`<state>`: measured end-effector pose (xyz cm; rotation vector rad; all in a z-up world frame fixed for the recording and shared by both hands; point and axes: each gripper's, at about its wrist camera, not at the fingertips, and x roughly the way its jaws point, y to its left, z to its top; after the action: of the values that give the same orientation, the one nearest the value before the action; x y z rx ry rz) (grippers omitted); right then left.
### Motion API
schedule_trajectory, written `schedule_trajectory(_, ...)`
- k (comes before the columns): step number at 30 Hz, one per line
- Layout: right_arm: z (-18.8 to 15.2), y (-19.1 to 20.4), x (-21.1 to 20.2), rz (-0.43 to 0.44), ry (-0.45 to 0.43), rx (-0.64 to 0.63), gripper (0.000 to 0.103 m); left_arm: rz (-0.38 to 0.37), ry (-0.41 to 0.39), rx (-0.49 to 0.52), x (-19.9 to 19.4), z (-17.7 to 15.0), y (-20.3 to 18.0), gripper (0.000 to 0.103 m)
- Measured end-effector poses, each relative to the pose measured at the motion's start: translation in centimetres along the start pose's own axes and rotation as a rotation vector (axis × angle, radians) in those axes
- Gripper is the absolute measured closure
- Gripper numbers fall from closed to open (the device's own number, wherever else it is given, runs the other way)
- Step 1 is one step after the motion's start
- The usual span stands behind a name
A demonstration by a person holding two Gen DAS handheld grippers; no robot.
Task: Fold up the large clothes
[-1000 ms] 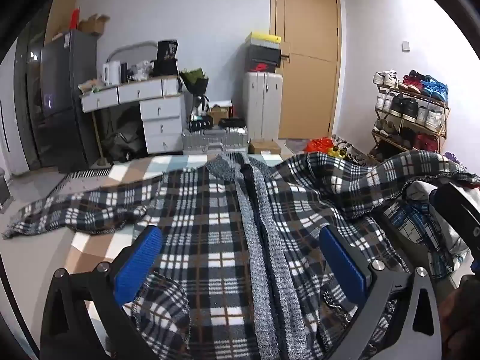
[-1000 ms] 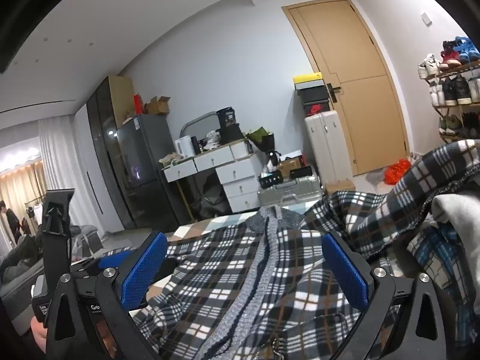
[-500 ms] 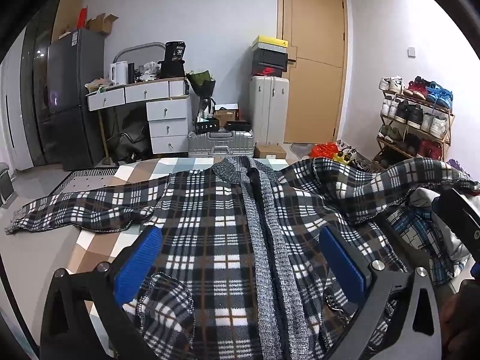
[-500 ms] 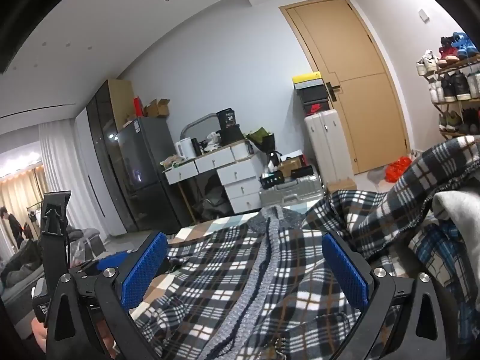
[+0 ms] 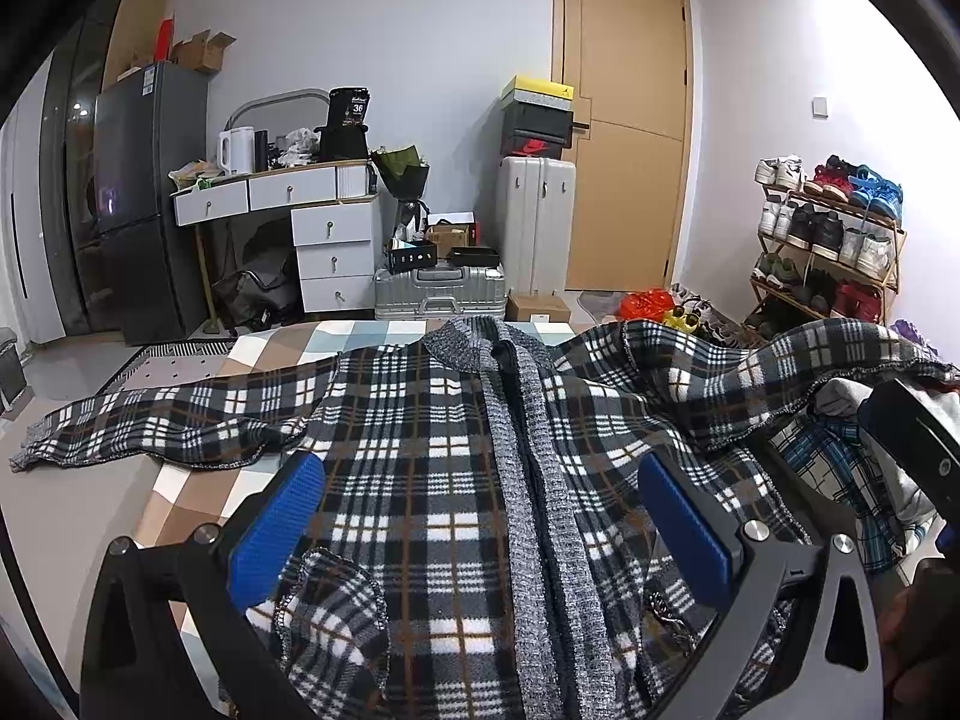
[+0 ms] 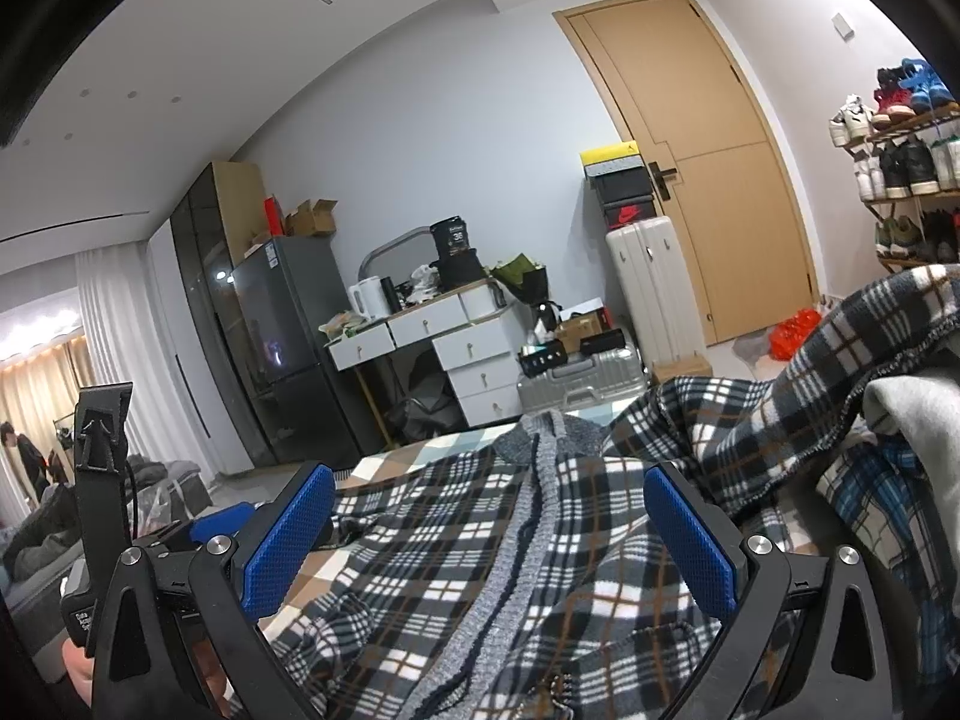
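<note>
The plaid jacket (image 5: 420,450) lies spread front-up on the checked surface (image 5: 198,486), its long axis running from 6 o'clock at the hem to 12 o'clock at the collar, along the grey knit placket (image 5: 528,480). From the left tool (image 5: 480,516), released with both pads wide apart and holding nothing, the flat sleeve (image 5: 150,426) stretches out toward 9 o'clock, so this tool is likely the nearer one for it. The right tool (image 6: 489,534), equally spread and empty, hovers over the hem; the other sleeve (image 6: 840,348) rises toward 2 o'clock, draped over a pile of clothes (image 6: 900,462).
</note>
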<state>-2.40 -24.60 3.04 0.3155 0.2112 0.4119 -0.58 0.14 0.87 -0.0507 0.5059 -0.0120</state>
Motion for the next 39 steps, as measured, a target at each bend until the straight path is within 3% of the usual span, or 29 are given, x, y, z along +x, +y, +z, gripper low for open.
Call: schedule_trajectory(39, -1.4, 0.9, -0.1, 0.003, 0.004, 0.039, 0.0, -0.002, -0.005, 0.019, 0.0, -0.4, -0.3, 0.001)
